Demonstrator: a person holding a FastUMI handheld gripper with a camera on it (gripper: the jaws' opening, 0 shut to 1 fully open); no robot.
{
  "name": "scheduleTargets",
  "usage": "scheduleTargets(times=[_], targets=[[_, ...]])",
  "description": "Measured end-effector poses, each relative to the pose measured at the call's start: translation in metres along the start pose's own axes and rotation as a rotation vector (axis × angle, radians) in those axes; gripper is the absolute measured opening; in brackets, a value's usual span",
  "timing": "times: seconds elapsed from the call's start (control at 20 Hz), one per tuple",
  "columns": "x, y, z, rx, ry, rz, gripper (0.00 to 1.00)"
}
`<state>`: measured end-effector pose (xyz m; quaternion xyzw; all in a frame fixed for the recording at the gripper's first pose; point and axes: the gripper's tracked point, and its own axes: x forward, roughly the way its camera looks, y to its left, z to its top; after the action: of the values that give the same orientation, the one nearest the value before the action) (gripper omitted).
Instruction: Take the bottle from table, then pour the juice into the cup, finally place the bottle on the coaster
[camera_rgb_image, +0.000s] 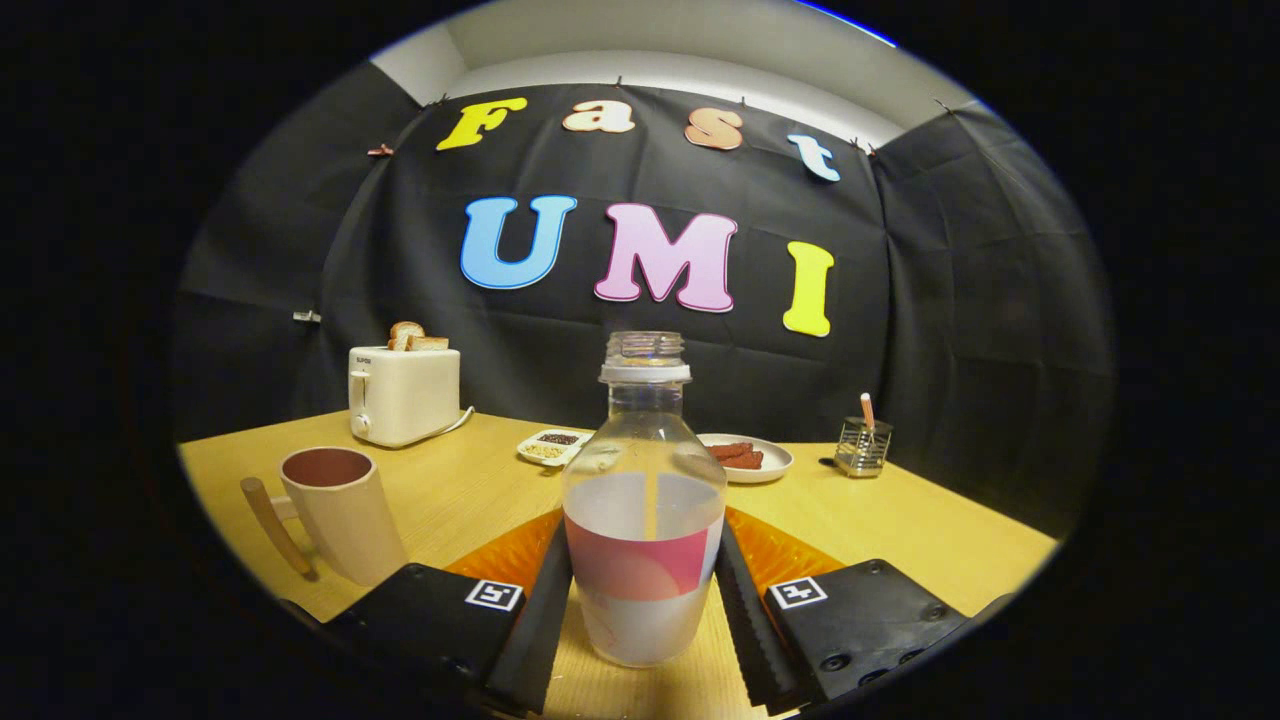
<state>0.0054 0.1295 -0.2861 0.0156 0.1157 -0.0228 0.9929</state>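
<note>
the bottle (643, 520) hides the middle of the orange coaster (790, 552) behind it, and the fingers (745, 610) cover the coaster's near edges. whether the pads press the bottle's sides is hard to tell. the small dish's (551, 446) contents are too small to make out. the cup's (335, 512) base is hidden by one finger.

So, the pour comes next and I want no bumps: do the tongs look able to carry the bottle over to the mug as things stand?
Probably yes. The tongs have a finger against each side of the uncapped bottle, which stands upright. The mug stands to the bottle's left with bare table between them, so nothing blocks the way.
</note>
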Motion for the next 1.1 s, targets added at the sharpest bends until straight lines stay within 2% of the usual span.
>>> scheduleTargets(times=[0.1,0.3,0.65,1.1], targets=[[0.001,0.004,0.019,-0.044,0.006,0.029,0.73],[-0.002,-0.001,0.053,-0.172,0.048,0.010,0.73],[-0.012,0.034,0.106,-0.409,0.044,0.029,0.73],[-0.001,0.074,0.078,-0.833,0.071,0.085,0.72]])
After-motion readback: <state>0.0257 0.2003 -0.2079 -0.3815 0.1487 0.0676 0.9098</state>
